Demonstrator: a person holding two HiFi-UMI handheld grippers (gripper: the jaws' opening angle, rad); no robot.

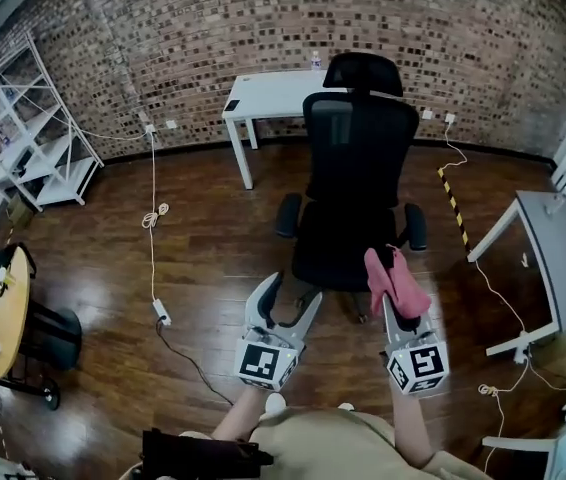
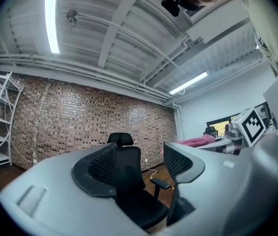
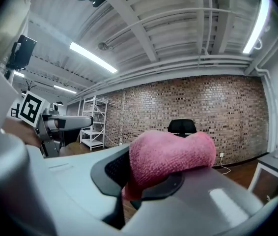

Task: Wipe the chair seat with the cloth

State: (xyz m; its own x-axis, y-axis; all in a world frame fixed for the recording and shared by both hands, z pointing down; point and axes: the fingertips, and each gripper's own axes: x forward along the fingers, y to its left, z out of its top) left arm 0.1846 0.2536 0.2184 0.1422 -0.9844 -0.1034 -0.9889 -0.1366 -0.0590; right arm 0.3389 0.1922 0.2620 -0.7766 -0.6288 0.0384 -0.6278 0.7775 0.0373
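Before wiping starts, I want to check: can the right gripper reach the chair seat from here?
Probably yes. The right gripper, shut on the cloth, is close before the seat, and nothing stands between them.

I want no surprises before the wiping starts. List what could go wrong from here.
1. The cloth sits bunched in the right gripper, much of it loose; it might slip out when pressed on the chair seat.
2. The chair stands free on the smooth floor; with the open left gripper not steadying it, pushing could turn it.
3. A cable trails across the floor close by: trip risk.
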